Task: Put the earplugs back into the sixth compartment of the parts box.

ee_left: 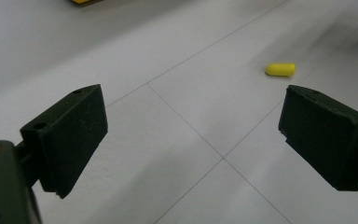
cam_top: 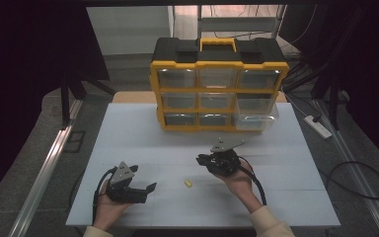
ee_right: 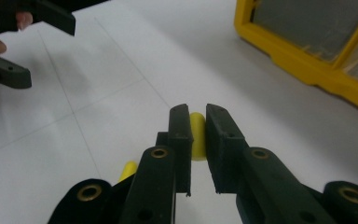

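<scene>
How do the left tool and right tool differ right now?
The left tool stands wide open and empty; the right tool is shut on a small yellow rounded plastic piece. The left tool is nearer the white table's front edge; the right tool nearer the yellow-and-black drawer organiser. Both are black and hand-held.

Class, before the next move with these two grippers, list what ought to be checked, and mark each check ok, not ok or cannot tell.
1. Right gripper has a grip on the held yellow piece: ok, pinched between its jaws.
2. Left gripper is free: ok, jaws wide apart with nothing between them.
3. Loose yellow piece lies on the table apart from both grippers: ok.
4. A drawer stands open: ok, the bottom right drawer of the organizer is pulled out.
5. What that drawer already holds: cannot tell.
</scene>
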Tool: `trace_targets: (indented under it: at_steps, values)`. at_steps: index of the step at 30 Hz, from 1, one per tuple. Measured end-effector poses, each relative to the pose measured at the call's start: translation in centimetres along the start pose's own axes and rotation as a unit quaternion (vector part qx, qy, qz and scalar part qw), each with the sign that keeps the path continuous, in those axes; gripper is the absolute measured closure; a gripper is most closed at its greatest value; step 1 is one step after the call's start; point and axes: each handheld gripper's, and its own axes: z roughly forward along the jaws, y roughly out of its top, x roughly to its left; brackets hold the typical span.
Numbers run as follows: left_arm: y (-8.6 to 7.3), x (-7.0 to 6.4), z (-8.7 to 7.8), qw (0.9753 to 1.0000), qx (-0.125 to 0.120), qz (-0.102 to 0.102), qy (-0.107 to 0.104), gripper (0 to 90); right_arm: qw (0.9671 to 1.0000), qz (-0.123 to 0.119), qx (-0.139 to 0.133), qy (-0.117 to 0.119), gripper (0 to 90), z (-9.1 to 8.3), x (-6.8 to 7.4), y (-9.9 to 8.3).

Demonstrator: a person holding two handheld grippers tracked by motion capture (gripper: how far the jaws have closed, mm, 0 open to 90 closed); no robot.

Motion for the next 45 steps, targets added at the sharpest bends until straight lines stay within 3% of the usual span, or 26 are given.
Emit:
trace_targets:
  at_steps: [17,33,34,45]
  values:
    - [0.0,0.0,0.0,1.0,0.0,0.002,0.001,7.8,0.9975,0.014,-0.067,-0.017,80.5,-3.1,-0.7,1.2]
    - [0.0,0.0,0.0,1.0,-0.001,0.004,0.001,7.8,0.9919,0.019,-0.121,-0.032,80.5,-5.6,-1.3,2.2]
    - [0.0,0.0,0.0,1.0,-0.002,0.004,0.001,7.8,0.9904,0.019,-0.132,-0.037,80.5,-6.1,-1.4,2.3]
    - [0.0,-0.1,0.0,1.0,0.0,0.003,0.001,7.8,0.9865,0.024,-0.154,-0.05,80.5,-7.9,-2.1,2.7]
